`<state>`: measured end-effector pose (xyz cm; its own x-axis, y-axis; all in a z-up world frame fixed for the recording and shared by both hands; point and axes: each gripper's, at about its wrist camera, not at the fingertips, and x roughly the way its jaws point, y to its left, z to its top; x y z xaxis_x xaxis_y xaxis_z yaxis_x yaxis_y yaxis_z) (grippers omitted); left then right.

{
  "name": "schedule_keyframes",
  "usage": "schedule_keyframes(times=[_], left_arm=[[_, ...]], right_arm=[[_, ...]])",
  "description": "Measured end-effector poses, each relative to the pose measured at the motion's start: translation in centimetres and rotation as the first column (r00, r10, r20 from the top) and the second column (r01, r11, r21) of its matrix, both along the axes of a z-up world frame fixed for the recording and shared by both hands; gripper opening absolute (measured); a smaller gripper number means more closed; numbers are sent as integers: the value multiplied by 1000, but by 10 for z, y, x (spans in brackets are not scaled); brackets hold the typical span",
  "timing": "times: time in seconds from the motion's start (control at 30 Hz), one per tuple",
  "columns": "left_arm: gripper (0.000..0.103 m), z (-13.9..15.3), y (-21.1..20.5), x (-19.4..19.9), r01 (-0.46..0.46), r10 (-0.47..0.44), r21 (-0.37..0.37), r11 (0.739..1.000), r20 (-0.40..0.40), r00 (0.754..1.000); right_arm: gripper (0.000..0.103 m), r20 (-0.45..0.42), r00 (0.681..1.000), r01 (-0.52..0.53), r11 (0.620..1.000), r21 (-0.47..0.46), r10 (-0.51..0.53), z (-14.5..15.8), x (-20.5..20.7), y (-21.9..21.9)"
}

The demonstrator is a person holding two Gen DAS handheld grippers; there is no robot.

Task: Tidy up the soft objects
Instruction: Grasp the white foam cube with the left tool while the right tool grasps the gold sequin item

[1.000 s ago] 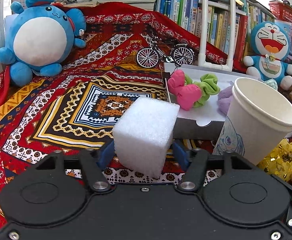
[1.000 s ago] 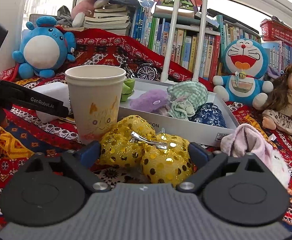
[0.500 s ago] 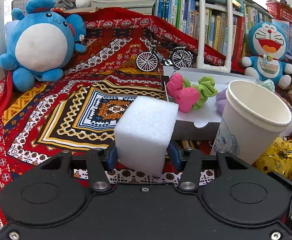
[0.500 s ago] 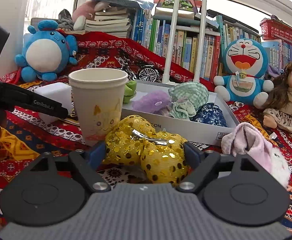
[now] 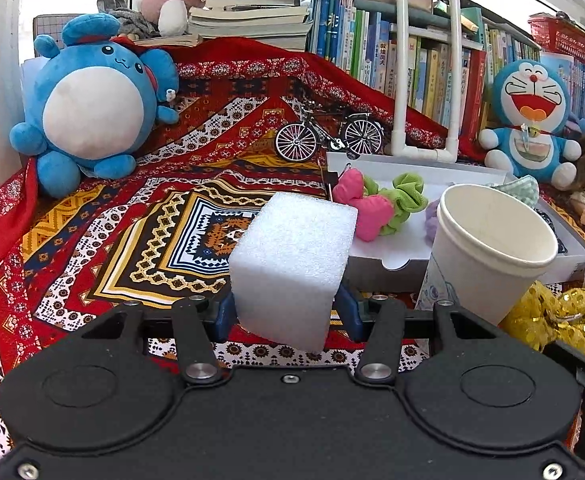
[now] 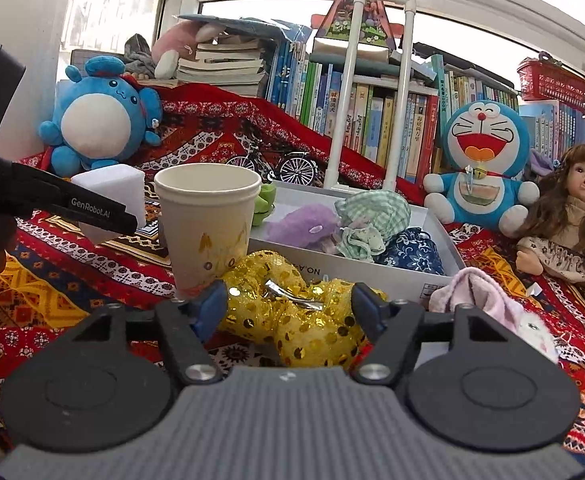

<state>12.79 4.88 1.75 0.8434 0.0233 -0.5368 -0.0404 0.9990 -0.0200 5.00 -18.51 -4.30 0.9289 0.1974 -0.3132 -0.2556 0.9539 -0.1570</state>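
My left gripper (image 5: 288, 314) is shut on a white foam block (image 5: 292, 264) and holds it above the patterned cloth, left of the white tray (image 5: 388, 258). The block also shows in the right wrist view (image 6: 110, 196). My right gripper (image 6: 292, 312) is shut on a gold sequin bow (image 6: 292, 312) with a metal clip, in front of the tray (image 6: 356, 270). The tray holds a pink bow (image 5: 362, 208), a green scrunchie (image 5: 402, 196), a purple piece (image 6: 302, 226), a green checked cloth (image 6: 372, 210) and a dark blue floral piece (image 6: 412, 252).
A paper cup (image 5: 488, 256) stands upright between the grippers, also seen in the right wrist view (image 6: 208, 224). A pink cloth (image 6: 480, 296) lies right of the bow. A toy bicycle (image 5: 328, 136), blue plush (image 5: 92, 108), Doraemon plush (image 6: 482, 164) and doll (image 6: 568, 216) stand behind.
My left gripper closed on the foam block and lifted it slightly. My right gripper narrowed onto the gold bow and raised it a little.
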Motion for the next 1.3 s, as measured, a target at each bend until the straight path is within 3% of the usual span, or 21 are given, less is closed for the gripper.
schedule_keyframes(times=[0.6,0.87,1.1,1.27,1.3], left_arm=[[49,-2,3,-3,-6,6,-3,1000,-12,1000],[49,-4,1,-2,-1,1,-3,1000,-18,1000],[49,-4,0,-1,9,-9,-5,1000,-15,1000],[49,-3,0,-2,13,-13,-5,1000,-11,1000],[49,-3,0,-2,12,-12,-8,1000,-11,1000]], right_arm=[[103,1,1000,16,994,-108,-16,-10,3,-1],[103,-24,1000,-8,988,-155,4,-7,27,-4],[103,-75,996,-53,992,-115,44,-2,41,-6],[86,-110,991,-84,995,-54,77,2,41,-8],[79,-108,991,-86,995,-55,79,3,40,-8]])
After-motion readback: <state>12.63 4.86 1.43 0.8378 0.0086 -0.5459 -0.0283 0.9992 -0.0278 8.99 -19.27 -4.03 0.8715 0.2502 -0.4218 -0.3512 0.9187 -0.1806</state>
